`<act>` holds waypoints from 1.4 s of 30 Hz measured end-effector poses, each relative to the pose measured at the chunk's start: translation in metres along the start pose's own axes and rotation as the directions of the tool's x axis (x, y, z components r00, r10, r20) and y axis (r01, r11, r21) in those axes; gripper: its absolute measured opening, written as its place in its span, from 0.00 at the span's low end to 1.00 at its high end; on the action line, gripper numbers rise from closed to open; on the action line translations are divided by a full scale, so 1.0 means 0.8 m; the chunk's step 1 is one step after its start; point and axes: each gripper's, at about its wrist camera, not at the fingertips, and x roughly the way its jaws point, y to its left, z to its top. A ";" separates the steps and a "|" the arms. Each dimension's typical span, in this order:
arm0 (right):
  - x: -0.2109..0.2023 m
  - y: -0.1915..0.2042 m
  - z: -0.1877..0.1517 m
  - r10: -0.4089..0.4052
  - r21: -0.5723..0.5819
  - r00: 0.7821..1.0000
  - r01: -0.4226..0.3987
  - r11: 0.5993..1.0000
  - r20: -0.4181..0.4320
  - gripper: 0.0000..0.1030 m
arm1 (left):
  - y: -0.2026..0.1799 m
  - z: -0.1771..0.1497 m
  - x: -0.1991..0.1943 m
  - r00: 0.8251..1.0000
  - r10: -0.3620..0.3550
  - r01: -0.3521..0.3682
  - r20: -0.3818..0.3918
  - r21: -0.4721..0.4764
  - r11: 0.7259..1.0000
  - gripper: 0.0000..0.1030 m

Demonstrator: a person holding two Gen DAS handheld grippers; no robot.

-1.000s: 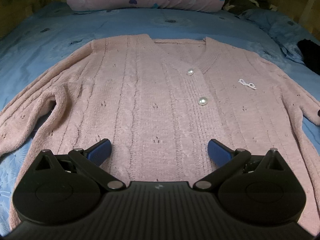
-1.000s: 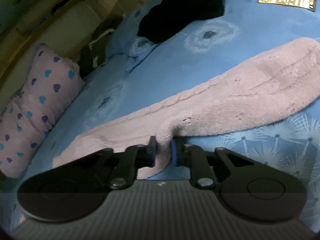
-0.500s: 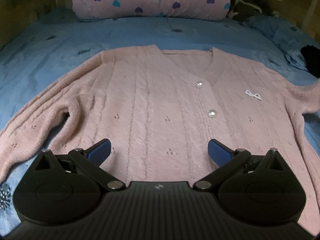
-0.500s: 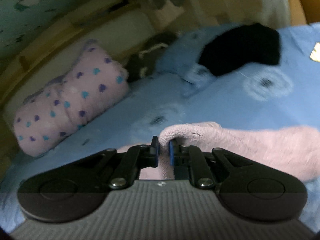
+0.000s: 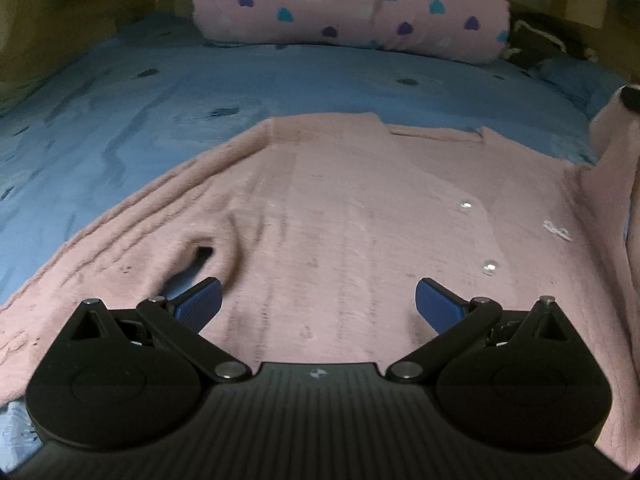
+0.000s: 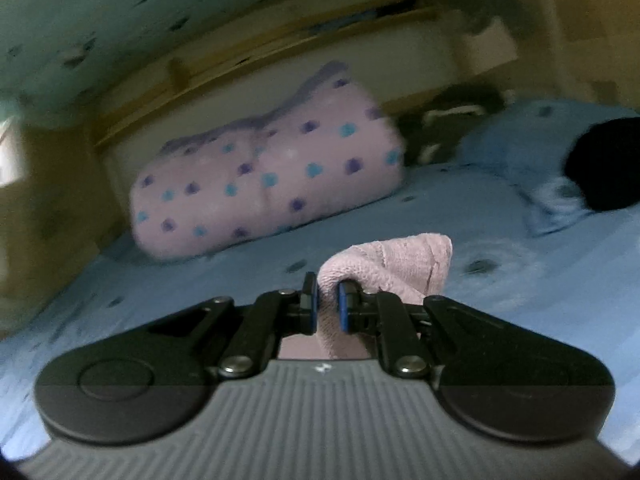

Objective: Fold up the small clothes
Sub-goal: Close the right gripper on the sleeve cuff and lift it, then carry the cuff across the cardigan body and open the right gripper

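Left wrist view first: we see our left hand-held gripper [image 5: 318, 304] at the bottom of the frame with its blue pads [image 5: 200, 305] spread wide apart and nothing between them. Beyond it the pink knitted cardigan [image 5: 340, 216] lies flat, front up, across the middle of the frame on the blue bedsheet [image 5: 160, 92], its pearly buttons [image 5: 489, 267] toward the right. At the right edge one sleeve [image 5: 612, 160] rises off the bed. A pink heart-print pillow [image 5: 352, 4] sits along the top of the frame.

Right wrist view, blurred: our right hand-held gripper [image 6: 328, 306] in the lower middle has its pads clamped together on the end of the pink sleeve [image 6: 392, 260], which bunches up above the fingertips, lifted clear of the sheet. The heart-print pillow lies at centre left, and a black garment [image 6: 608, 164] rests at the right edge on rumpled blue cloth. We see no containers in either view.
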 end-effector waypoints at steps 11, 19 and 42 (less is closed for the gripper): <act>0.094 0.062 -0.069 0.081 -0.041 0.949 -0.098 0.994 -0.303 0.14 | 0.015 0.004 0.006 1.000 -0.004 0.002 -0.031 -0.044 0.999 1.00; 0.116 0.064 -0.115 0.108 -0.024 0.899 -0.130 0.991 -0.424 0.19 | 0.013 0.004 0.012 0.999 -0.001 0.000 -0.032 -0.039 0.999 1.00; 0.021 -0.082 -0.026 -0.019 -0.045 0.933 0.003 0.999 -0.360 0.44 | -0.139 0.010 -0.044 0.992 -0.127 0.123 0.015 0.168 0.978 1.00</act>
